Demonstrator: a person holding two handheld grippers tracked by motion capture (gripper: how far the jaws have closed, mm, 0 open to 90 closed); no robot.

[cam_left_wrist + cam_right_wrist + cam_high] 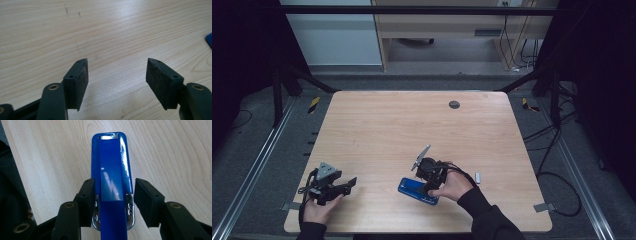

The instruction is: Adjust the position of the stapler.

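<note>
While the right gripper (113, 202) has its two black jaws on either side of the glossy blue stapler with metal side plates (111, 177), the grasp does not look finished. In the right gripper view the left pad (86, 200) is touching or nearly touching the stapler's metal hinge plate, but a narrow gap remains between the right pad (146, 201) and the body, so the jaws are moderately open around the stapler and it is not yet clamped. The stapler lies flat on the table, near the front edge and a little right of the middle, as the high view shows (417, 190), with the right hand (455, 186) just behind it.

The left gripper (117, 82) is wide open and holds nothing; bare wood shows between its pads. It rests low at the front left of the table (343, 186), well apart from the stapler.

As a judgement, the reach is done; closing on the stapler and lifting it are left.

The light wooden table with rounded corners (412, 125) has a small dark round cap (454, 104) near its far edge, and a small grey object (478, 177) lies just beside the right hand; what it is cannot be told. Around the table there is grey floor, metal rails (257, 160), black cables (557, 175) and a pale wooden desk (452, 25) behind.
</note>
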